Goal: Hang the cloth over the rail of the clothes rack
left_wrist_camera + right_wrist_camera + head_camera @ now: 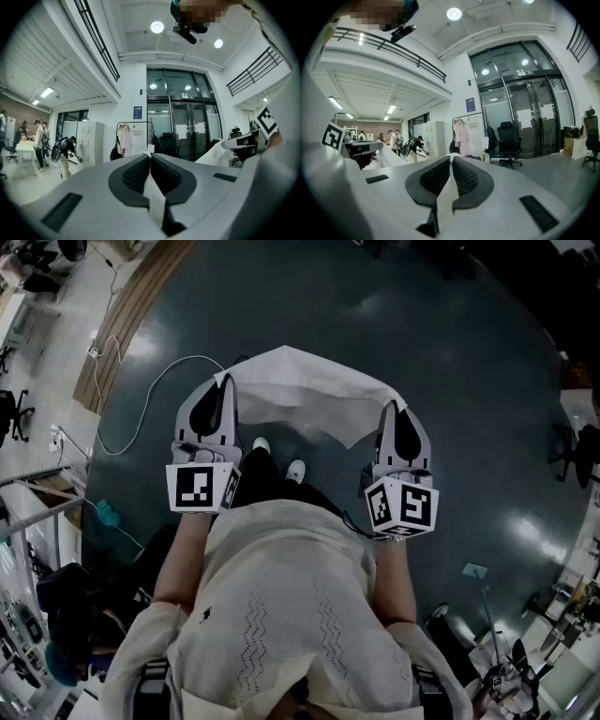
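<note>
The white cloth hangs stretched in the air between the two grippers, above the dark floor and the person's white shoes. The left gripper is clenched on one corner, a strip of fabric pinched between its ribbed pads. The right gripper is likewise clamped on the opposite corner, fabric running down between its jaws. The clothes rack, with garments on it, stands well apart across the room by the glass doors.
</note>
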